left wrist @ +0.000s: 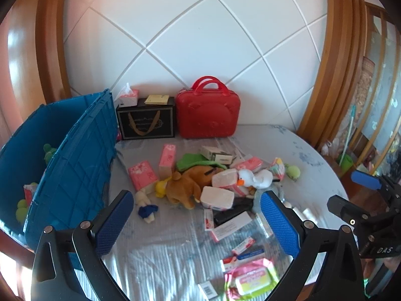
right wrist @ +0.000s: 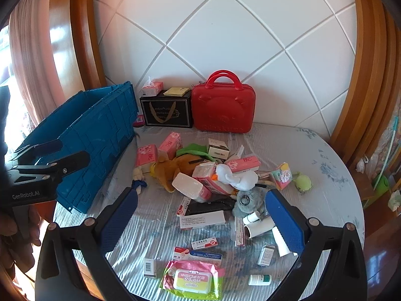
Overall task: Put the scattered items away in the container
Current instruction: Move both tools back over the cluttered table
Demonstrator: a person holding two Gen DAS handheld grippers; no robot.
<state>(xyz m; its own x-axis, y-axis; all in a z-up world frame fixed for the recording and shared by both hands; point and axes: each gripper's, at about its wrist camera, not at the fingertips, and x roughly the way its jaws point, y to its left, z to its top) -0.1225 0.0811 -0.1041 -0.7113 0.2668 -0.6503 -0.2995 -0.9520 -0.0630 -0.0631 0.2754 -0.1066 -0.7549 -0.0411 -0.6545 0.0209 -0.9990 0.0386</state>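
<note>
The wipes pack (right wrist: 191,279) lay nearest, with boxes and soft toys (left wrist: 185,188) heaped mid-tabletop (right wrist: 333,188), while both the left gripper (left wrist: 198,222) and right gripper (right wrist: 200,222) hovered with fingers apart and empty, since the blue crate (left wrist: 72,165) stood open at the left for loading.

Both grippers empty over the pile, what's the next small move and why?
Probably lower the left gripper onto the brown plush. Its jaws are open and empty, the plush lies on top of the pile just ahead, and the blue crate stands open on that side.
</note>
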